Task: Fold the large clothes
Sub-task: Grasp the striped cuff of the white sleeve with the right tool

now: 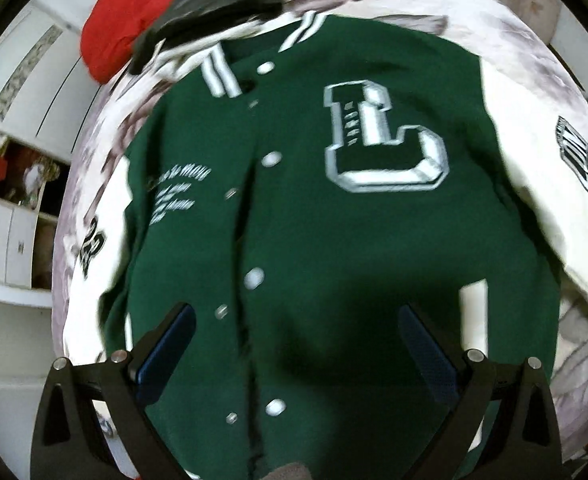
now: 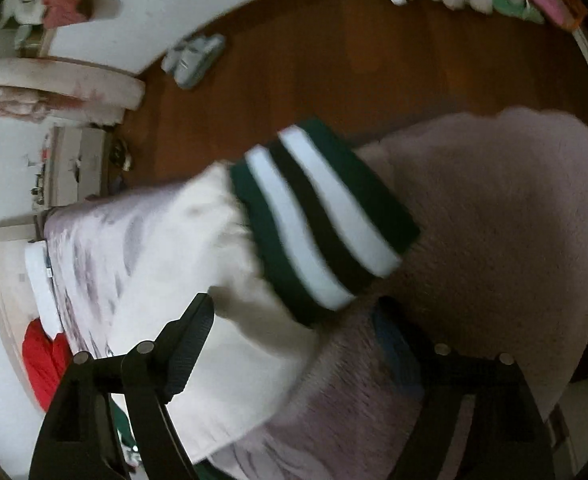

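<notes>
A green varsity jacket with white sleeves and a big white "L" lies front up and buttoned on the patterned bed cover. My left gripper is open and empty, hovering over the jacket's lower front. In the right wrist view, one white sleeve ends in a green cuff with white stripes near the bed edge. My right gripper is open with its jaws on either side of the sleeve just behind the cuff, holding nothing.
A red garment and a dark one lie past the jacket's collar. White cabinets stand at the left. Beyond the bed edge is a brown wood floor with slippers. A pinkish blanket lies under the cuff.
</notes>
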